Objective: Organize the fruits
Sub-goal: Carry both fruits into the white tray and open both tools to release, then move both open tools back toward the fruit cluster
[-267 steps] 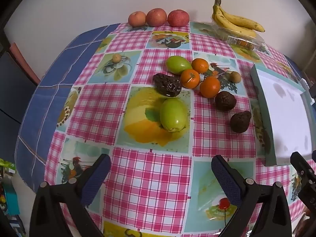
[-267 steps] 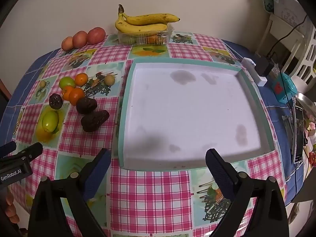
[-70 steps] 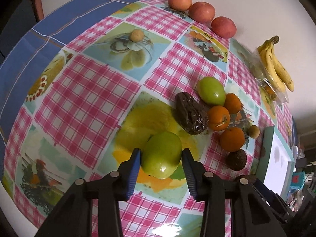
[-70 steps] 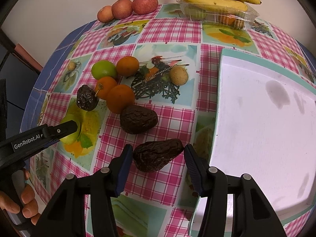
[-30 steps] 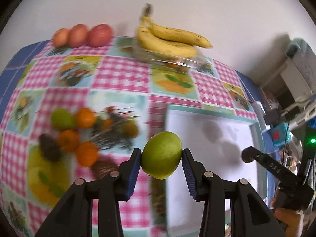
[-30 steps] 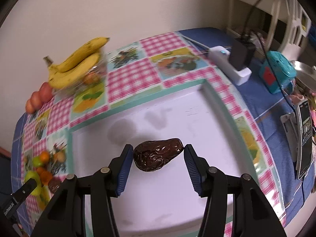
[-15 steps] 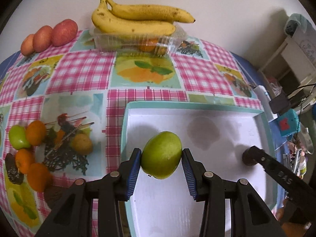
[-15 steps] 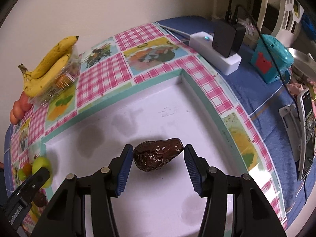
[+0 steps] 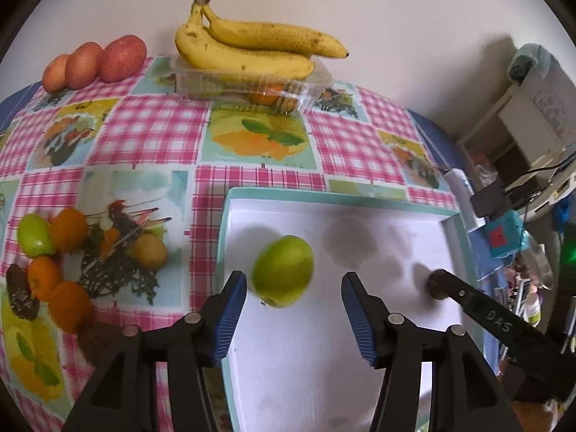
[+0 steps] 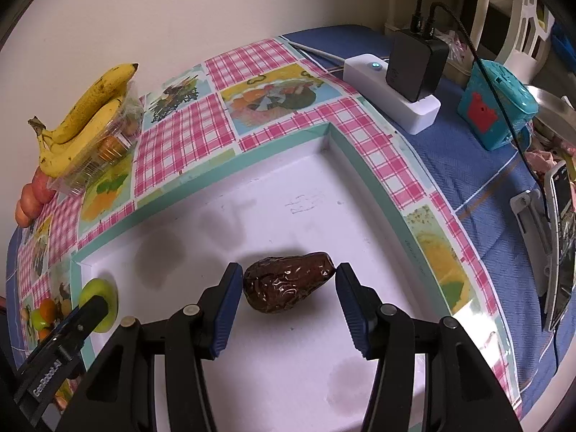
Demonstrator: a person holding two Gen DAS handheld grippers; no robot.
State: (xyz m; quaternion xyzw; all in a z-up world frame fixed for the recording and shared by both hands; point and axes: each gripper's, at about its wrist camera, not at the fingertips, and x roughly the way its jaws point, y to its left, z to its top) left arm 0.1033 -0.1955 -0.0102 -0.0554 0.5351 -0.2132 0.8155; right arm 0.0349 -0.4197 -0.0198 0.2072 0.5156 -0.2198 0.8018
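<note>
A green fruit [image 9: 282,270] lies loose in the white tray [image 9: 324,194], slightly blurred, between the spreading fingers of my left gripper [image 9: 293,282]. Its jaws are opening and no pad presses on the fruit. From the right wrist the same green fruit [image 10: 102,295] shows at the tray's left corner beside a left finger [image 10: 72,324]. My right gripper [image 10: 287,277] is shut on a dark wrinkled avocado [image 10: 288,282], just above or on the floor of the tray [image 10: 216,176]. A right finger [image 9: 468,298] reaches over the tray's right side.
Bananas [image 9: 252,46] lie on a clear plastic box by the wall, with three red apples [image 9: 93,63] to their left. Oranges, a green fruit and dark fruits [image 9: 54,252] cluster left of the tray. A power strip with charger [image 10: 396,90], a teal toy [image 10: 496,108] and a phone [image 10: 561,234] sit right of it.
The left jaws have spread and let go of the green fruit, which now sits lower in the tray. Both grippers have come lower over the tray. The right still grips the avocado.
</note>
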